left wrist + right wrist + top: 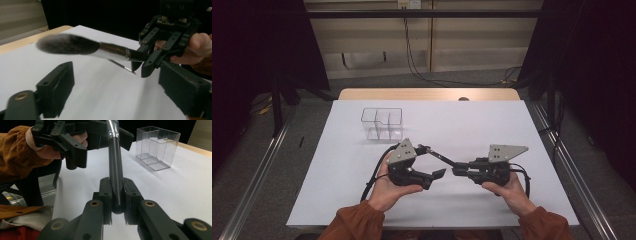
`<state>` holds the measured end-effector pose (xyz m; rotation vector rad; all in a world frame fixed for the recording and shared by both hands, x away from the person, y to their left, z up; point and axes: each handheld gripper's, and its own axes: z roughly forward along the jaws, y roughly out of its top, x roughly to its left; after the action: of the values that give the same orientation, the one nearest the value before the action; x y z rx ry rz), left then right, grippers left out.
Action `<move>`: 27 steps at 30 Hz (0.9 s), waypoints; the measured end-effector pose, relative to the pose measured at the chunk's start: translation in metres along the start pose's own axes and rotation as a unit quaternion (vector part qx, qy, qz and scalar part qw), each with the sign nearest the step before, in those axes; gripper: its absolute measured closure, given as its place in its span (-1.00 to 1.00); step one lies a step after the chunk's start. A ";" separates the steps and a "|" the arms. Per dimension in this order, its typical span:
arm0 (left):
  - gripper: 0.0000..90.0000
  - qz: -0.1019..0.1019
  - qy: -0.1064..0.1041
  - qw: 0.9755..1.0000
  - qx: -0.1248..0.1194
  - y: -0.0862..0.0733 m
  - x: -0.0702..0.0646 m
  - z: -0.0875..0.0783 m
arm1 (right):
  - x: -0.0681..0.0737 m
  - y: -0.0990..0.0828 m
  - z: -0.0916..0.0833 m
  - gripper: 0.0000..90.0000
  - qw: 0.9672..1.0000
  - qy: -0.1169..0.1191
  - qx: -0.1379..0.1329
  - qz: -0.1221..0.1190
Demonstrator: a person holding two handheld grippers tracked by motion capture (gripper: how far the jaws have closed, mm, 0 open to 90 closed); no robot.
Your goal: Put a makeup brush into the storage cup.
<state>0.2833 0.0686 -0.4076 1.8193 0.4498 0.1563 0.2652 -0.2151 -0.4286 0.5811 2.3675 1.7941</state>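
Low over the white table (362,200), both hands point their tools inward at each other. One right gripper (117,202) is clamped on the black handle end of a single makeup brush with a silver ferrule and dark bristles (75,46); one left gripper (112,92) stands spread, nothing gripped, just below the bristles. One clear plastic divided box (382,123) sits well apart. No writing is legible.
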 end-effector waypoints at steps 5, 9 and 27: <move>-0.44 -0.009 -0.001 1.000 -0.012 0.002 -0.001 0.002 | -0.001 0.000 -0.001 0.78 1.000 -0.001 -0.002 0.003; -0.30 -0.020 0.000 1.000 -0.020 0.004 0.000 0.002 | 0.000 0.000 -0.001 0.78 1.000 0.001 -0.004 0.002; 0.26 -0.080 -0.023 0.996 -0.030 0.013 0.005 0.008 | -0.004 -0.004 -0.003 0.78 1.000 -0.005 0.000 0.004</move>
<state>0.2928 0.0606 -0.3984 1.7168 0.5491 0.0171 0.2669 -0.2200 -0.4319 0.5981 2.3628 1.7904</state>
